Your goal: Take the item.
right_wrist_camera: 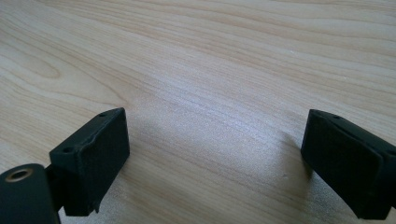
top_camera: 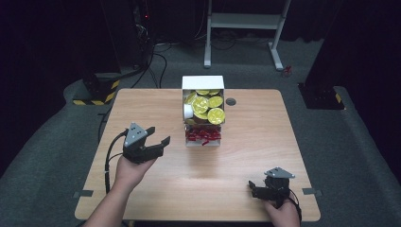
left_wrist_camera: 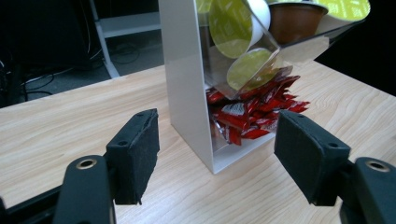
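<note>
- Both pairs of jaws stand apart with nothing between the pads: the left gripper (top_camera: 157,135) is spread moderately, the right gripper (top_camera: 251,187) is spread wide.
- Left gripper, held up off the table (top_camera: 142,104) in the person's left hand (top_camera: 130,171), points toward the white dispenser (top_camera: 203,82) and stays clear of it; in the left gripper view its pads (left_wrist_camera: 135,154) frame the dispenser's lower end from a short way off.
- Right gripper sits low at the near right corner of the table, gripped by the right hand (top_camera: 283,213), well apart from the dispenser; in the right gripper view its pads (right_wrist_camera: 93,156) hover over bare wood grain.
- Dispenser position: it stands at the far middle of the table, just left of a small dark round cap (top_camera: 231,101) set in the tabletop.
- Dispenser look: a tall white box with a clear front panel, seen in the left gripper view as a white side wall (left_wrist_camera: 187,74) with a sloping transparent chute.
- Upper compartment: it is packed with coffee pods (top_camera: 208,106) with yellow-green foil lids; most bodies are white, and one brown pod (left_wrist_camera: 294,21) shows at the top.
- Lower compartment: an open tray at the base holds a heap of small red packets (top_camera: 203,135) with white print, some spilling toward the front edge.
</note>
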Demonstrator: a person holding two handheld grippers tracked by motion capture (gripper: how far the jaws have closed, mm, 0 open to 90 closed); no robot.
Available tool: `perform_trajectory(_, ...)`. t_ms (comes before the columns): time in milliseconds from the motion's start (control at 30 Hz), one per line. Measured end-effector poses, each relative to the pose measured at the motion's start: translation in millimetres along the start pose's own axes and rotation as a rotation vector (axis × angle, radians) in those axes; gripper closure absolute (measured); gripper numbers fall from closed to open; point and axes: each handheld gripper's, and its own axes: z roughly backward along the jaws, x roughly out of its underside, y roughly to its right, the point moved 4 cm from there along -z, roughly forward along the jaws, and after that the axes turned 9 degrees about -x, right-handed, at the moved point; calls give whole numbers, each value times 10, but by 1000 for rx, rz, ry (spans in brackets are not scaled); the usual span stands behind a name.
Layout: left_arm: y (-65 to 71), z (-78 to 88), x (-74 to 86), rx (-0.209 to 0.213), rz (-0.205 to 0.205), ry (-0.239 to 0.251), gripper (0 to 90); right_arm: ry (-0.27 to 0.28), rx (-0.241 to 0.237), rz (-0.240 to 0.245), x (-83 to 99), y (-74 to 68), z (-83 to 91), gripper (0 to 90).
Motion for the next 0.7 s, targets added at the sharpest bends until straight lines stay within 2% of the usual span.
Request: perform_trajectory(700,104,-31,-198,19,-13,35,292,1,-4,3,2,-6,0,77)
